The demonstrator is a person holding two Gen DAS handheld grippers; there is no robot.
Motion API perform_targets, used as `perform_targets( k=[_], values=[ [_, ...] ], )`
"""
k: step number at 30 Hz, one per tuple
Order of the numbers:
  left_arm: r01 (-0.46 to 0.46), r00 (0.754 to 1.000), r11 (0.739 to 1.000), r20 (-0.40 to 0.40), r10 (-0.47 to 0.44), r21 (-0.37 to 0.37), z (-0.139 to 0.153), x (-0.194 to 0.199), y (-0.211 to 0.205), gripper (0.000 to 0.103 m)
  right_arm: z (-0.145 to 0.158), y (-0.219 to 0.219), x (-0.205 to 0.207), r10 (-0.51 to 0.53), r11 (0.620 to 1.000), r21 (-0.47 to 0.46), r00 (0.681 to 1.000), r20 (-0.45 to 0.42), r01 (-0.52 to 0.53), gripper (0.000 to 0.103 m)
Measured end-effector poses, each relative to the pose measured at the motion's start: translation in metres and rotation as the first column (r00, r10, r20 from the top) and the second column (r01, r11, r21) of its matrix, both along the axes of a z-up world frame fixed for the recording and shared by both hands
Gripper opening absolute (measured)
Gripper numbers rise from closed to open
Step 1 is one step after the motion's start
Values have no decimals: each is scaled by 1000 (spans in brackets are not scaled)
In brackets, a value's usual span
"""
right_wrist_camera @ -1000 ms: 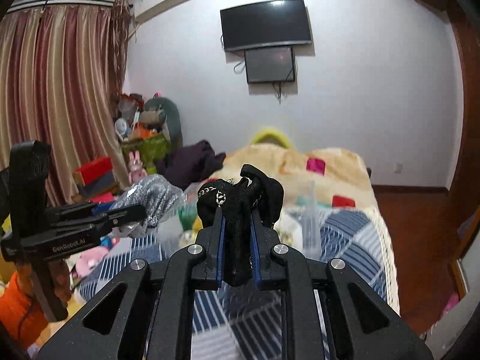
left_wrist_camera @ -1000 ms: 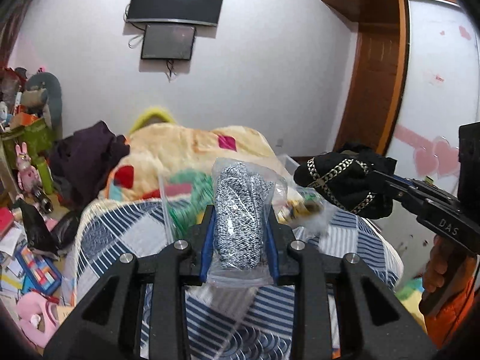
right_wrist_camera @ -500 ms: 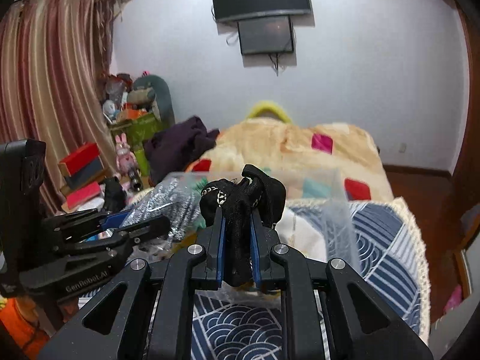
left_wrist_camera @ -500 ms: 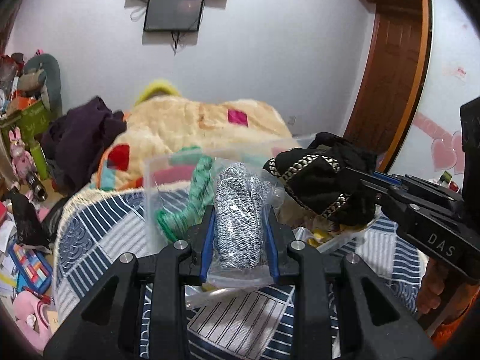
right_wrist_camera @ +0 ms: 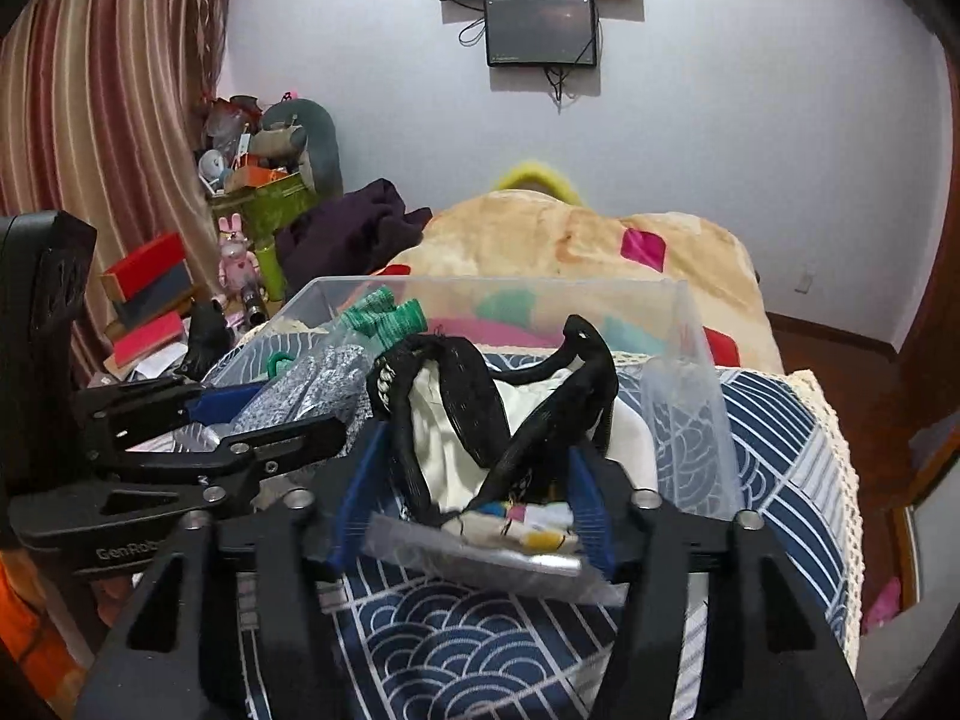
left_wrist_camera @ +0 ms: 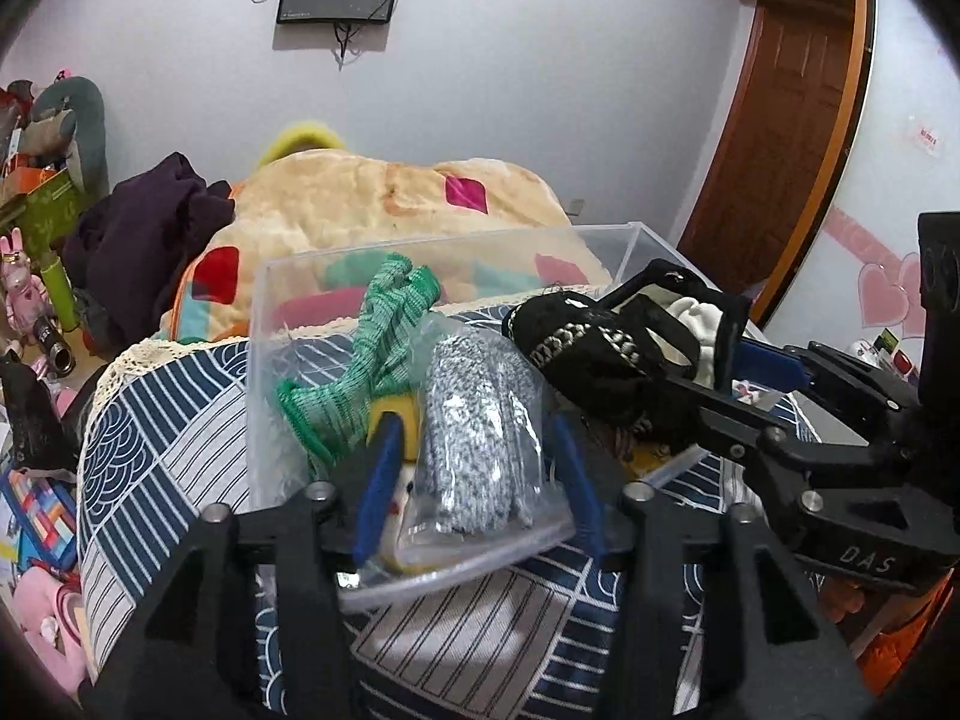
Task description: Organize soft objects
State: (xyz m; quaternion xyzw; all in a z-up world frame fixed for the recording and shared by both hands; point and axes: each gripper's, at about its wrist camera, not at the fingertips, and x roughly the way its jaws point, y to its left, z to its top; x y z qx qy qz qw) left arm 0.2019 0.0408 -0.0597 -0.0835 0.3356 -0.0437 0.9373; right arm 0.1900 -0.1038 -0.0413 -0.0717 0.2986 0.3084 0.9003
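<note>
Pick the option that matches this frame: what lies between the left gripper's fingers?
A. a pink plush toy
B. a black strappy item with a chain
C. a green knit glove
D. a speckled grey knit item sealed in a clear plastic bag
D. In the left wrist view the speckled grey knit item in its clear bag sits between the blue pads of the open left gripper, over the clear plastic bin.

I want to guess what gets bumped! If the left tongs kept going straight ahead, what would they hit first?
Probably the bagged grey gloves lying between the left tongs, which look open. Just past them sits the green glove inside the clear box. How far apart they are is hard to judge.
</note>
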Motion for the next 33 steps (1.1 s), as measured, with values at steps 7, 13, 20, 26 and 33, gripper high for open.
perform_targets(
  k=[7, 13, 20, 26, 33],
  values=[
    [1, 997, 1000, 83, -1, 0, 29, -34, 1, 64, 21, -24, -14, -19, 999, 31, 999, 34, 18, 59],
    [-4, 980, 1000, 198, 0, 22, 68, -75, -6, 65, 57, -46, -43, -6, 993, 120, 994, 107, -7, 59],
    [-17, 945, 999, 327, 3, 39, 100, -124, -18, 78, 83, -56, -85, 8, 984, 170, 977, 213, -45, 73],
    [-32, 923, 998, 384, 7, 57, 107, -148, -26, 95, 88, -61, -106, -18, 979, 201, 961, 276, -40, 85],
    [-54, 912, 995, 411, 13, 87, 102, -157, -30, 99, 82, -58, -115, -60, 981, 192, 944, 324, -4, 103]
  ],
)
